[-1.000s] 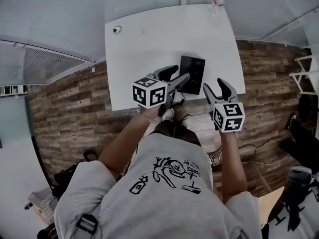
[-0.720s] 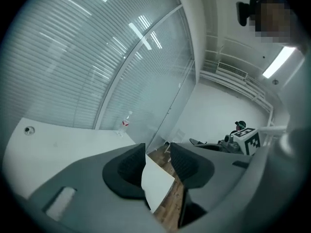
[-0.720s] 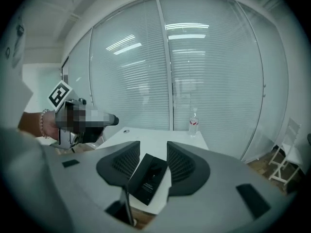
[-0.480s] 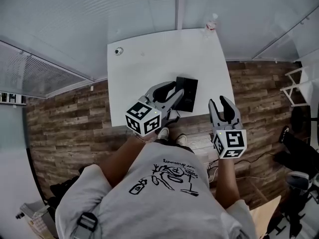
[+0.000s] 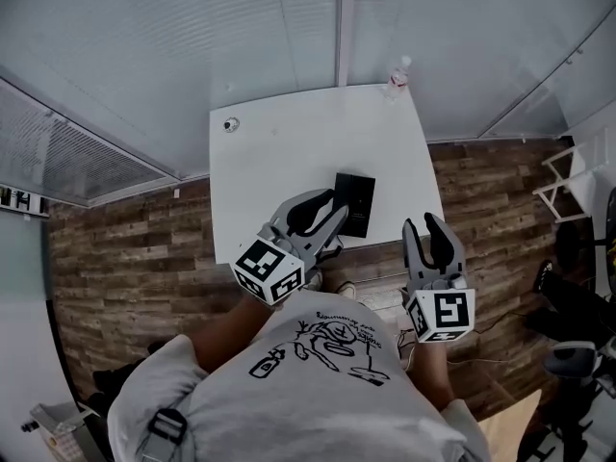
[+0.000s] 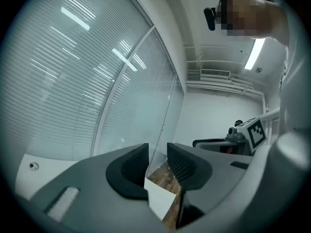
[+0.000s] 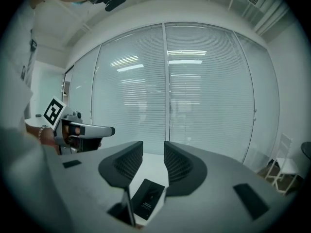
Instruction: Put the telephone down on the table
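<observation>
The black telephone point(image 5: 354, 203) lies flat near the front edge of the white table point(image 5: 289, 152), with nothing touching it. My left gripper point(image 5: 334, 210) hovers above the table's front edge, just left of the phone and pointing level, shut and empty. My right gripper point(image 5: 424, 225) hangs off the table's right front corner. Its jaws are closing, a narrow gap still shows, and nothing is between them. In the right gripper view the telephone point(image 7: 147, 198) shows below the right gripper point(image 7: 153, 152). The left gripper view has the left gripper point(image 6: 158, 154) over the table corner.
A clear bottle point(image 5: 397, 70) stands at the table's far right edge and a small round object point(image 5: 230, 123) sits at the far left. Glass walls with blinds close off the far side. Wood floor point(image 5: 125, 229) surrounds the table, with a white chair point(image 5: 563, 176) to the right.
Both grippers rose and drew back from the table toward the person, and their jaws narrowed from wide open. The telephone stayed flat on the table.
</observation>
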Action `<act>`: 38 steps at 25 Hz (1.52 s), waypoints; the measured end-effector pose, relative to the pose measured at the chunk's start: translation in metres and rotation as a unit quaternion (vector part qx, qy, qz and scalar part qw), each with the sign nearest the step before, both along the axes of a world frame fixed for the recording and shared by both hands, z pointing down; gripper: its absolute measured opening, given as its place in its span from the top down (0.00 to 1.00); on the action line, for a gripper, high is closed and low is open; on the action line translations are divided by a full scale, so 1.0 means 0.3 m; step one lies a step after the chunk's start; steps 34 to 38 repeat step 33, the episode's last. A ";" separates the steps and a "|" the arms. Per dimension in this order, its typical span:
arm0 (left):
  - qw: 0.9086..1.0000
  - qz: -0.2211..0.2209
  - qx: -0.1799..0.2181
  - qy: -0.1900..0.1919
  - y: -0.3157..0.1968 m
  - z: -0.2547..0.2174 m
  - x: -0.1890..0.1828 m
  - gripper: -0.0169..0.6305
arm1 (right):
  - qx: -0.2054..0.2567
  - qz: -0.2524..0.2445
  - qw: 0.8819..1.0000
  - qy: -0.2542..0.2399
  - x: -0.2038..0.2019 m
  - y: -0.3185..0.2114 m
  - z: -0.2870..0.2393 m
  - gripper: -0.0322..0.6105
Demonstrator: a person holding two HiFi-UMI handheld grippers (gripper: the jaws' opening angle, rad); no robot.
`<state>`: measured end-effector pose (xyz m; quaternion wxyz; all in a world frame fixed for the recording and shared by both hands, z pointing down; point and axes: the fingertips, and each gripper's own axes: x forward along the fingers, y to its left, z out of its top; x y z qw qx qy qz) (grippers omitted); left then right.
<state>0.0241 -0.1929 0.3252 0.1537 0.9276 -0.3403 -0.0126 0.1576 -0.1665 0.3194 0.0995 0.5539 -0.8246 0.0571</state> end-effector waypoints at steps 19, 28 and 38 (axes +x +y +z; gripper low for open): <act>0.999 0.026 0.009 0.020 0.069 -0.045 0.027 0.80 | 0.016 -0.010 1.000 0.004 -0.041 0.081 -0.057 0.78; 0.999 0.028 0.013 0.023 0.094 -0.057 0.029 0.80 | 0.014 -0.005 1.000 0.006 -0.031 0.108 -0.058 0.78; 0.999 0.027 0.016 0.021 0.114 -0.066 0.024 0.80 | 0.014 -0.005 1.000 0.005 -0.028 0.134 -0.062 0.78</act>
